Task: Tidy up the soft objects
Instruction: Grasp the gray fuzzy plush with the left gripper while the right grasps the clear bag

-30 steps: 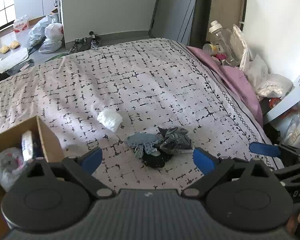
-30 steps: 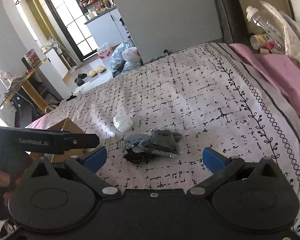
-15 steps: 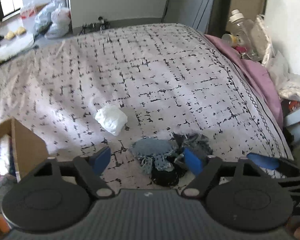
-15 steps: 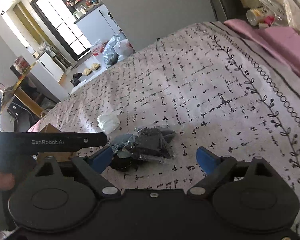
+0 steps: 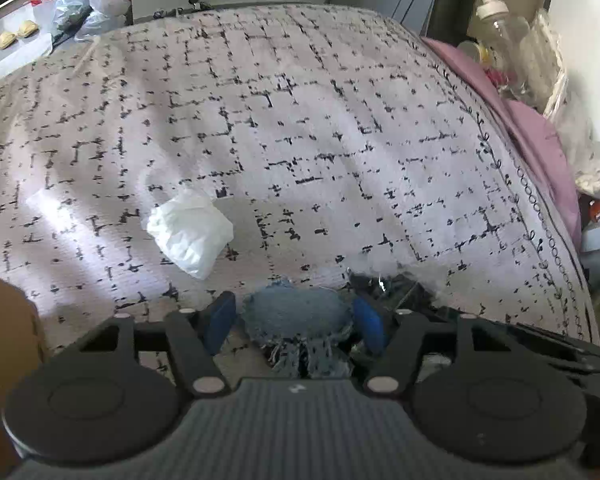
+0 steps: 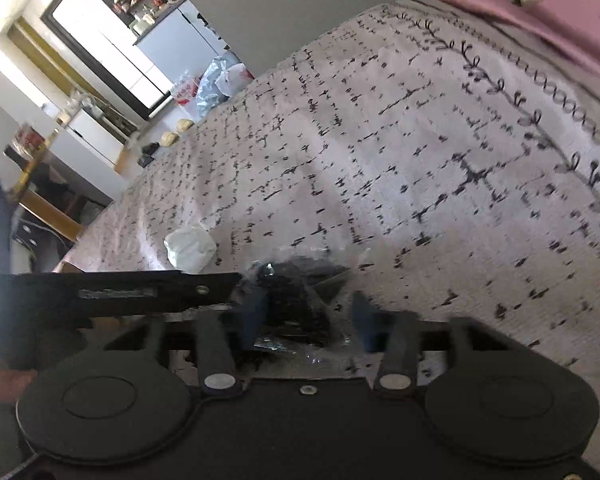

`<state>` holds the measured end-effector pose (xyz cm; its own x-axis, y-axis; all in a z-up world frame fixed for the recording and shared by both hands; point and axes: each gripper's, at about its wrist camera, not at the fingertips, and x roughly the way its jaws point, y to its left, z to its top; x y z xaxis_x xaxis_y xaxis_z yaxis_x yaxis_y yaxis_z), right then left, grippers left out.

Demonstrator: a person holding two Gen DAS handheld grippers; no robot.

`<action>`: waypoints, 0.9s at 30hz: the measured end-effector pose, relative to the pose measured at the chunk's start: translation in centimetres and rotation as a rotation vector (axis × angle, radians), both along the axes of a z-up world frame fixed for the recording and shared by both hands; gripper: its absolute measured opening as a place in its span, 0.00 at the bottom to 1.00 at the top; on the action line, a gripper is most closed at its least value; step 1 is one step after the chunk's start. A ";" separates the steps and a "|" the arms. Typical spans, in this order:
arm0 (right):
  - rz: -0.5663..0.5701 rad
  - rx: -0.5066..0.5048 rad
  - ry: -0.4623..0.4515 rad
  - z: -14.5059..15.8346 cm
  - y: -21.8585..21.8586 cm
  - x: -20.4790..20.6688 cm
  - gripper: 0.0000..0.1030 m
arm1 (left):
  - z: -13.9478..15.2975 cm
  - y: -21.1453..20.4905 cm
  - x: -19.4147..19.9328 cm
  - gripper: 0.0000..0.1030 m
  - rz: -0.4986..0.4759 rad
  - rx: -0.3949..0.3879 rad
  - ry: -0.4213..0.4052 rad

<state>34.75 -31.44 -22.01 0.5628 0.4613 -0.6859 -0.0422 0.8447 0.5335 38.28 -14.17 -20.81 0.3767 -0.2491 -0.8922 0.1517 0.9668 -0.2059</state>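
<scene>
Both grippers are down on the small pile at the near edge of the bed point(image 5: 300, 128), nothing lifted yet as far as I can see. Left gripper point(image 5: 294, 322) is about half open and closing, with the frayed denim scrap point(image 5: 300, 316) sitting between its blue pads point(image 5: 220, 320); the right pad looks right at the fabric edge, the left one shows a sliver of gap, so I don't call it a grip yet. Right gripper point(image 6: 306, 316) is narrower and also closing, around the dark item in crinkly clear wrap point(image 6: 296, 304); the view is blurred, and I can't tell if the pads actually press on the wrap. The left tool's arm crosses the right wrist view just beside that bundle, so the two tools are working very close together. A white crumpled bag point(image 5: 190, 232) lies untouched on the bedspread, near the pile but apart from it. A brown cardboard box point(image 5: 4, 360) edge shows at far left of the left view; I judge that's the drop target, contents not visible from here. My read: early to mid task, with two pieces about to be grabbed, the white one left, and none of these three sorted yet.
</scene>
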 end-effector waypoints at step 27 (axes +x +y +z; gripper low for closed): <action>-0.068 -0.114 -0.093 6.6 0.5 -7.2 0.14 | 6.4 3.5 -6.2 0.20 0.013 -0.067 -0.107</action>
<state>27.54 -30.90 -15.38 0.6538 0.3419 -0.6751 -0.0272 0.9021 0.4306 32.04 -10.67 -14.40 0.4725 -0.3009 -0.8284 0.1639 0.9535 -0.2529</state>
